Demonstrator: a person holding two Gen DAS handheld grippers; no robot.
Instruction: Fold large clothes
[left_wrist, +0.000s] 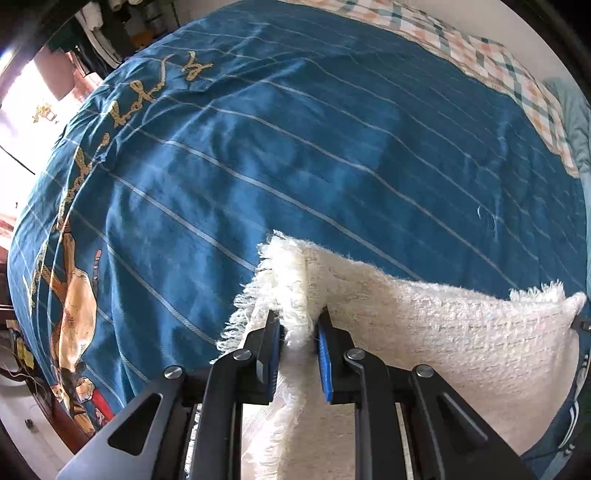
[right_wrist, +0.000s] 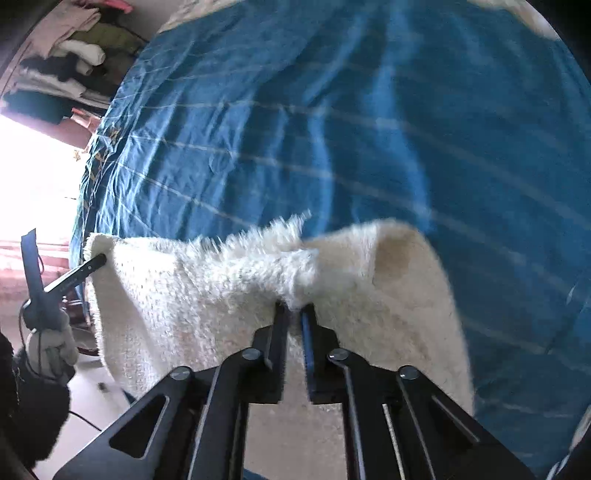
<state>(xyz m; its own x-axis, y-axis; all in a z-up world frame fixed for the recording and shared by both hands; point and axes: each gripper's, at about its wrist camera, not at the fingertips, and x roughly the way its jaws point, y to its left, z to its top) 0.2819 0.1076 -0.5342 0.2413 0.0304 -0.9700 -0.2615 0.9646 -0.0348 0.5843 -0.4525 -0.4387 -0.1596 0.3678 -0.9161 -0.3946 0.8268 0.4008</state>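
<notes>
1. Spread flat underneath: blue striped bedsheet (left_wrist: 295, 147).
2. Hung above the sheet, stretched between both tools: white fringed cloth (left_wrist: 443, 332).
3. Clamped on the cloth's fringed corner: left gripper (left_wrist: 299, 332).
4. Pinched tight on its upper edge: right gripper (right_wrist: 293, 317).

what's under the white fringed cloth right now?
The white fringed cloth hangs pinched in the left tool and right tool over the blue striped bedspread. Anything beneath the cloth's draped lower part is hidden.
</notes>
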